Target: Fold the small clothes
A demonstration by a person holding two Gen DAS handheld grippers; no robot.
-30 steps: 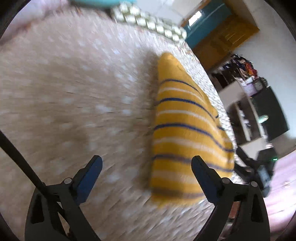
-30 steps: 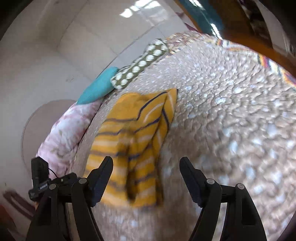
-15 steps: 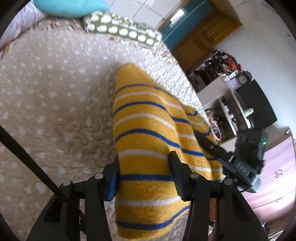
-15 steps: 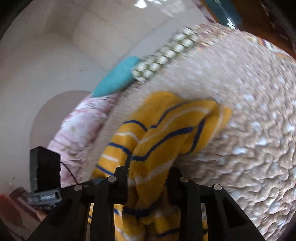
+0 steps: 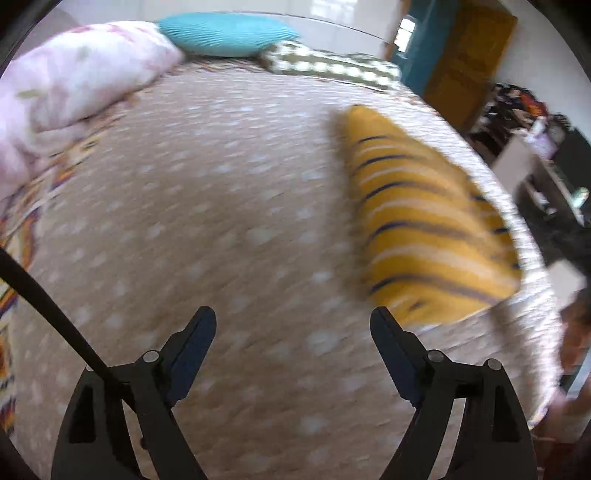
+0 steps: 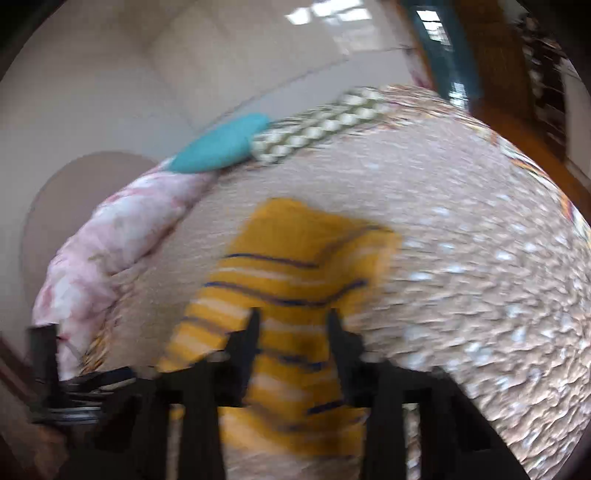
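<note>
A small yellow garment with blue and white stripes (image 5: 424, 229) lies folded on the beige dotted bedspread (image 5: 221, 221), near the bed's right edge. My left gripper (image 5: 291, 332) is open and empty, to the left of the garment and clear of it. In the right wrist view the same garment (image 6: 295, 280) lies straight ahead. My right gripper (image 6: 291, 325) is over its near end, its fingers narrowly apart with cloth showing between them. The frame is blurred, so I cannot tell whether it grips the cloth.
A pink floral quilt (image 5: 74, 77), a teal pillow (image 5: 225, 33) and a green patterned pillow (image 5: 332, 66) lie at the head of the bed. The bed's edge (image 5: 535, 295) drops off to the right, with furniture beyond.
My left gripper was shut on the garment half a second ago; it has now let go, opened and pulled back left. The garment has dropped flat onto the bed. The right gripper's fingers have stayed close on it.
</note>
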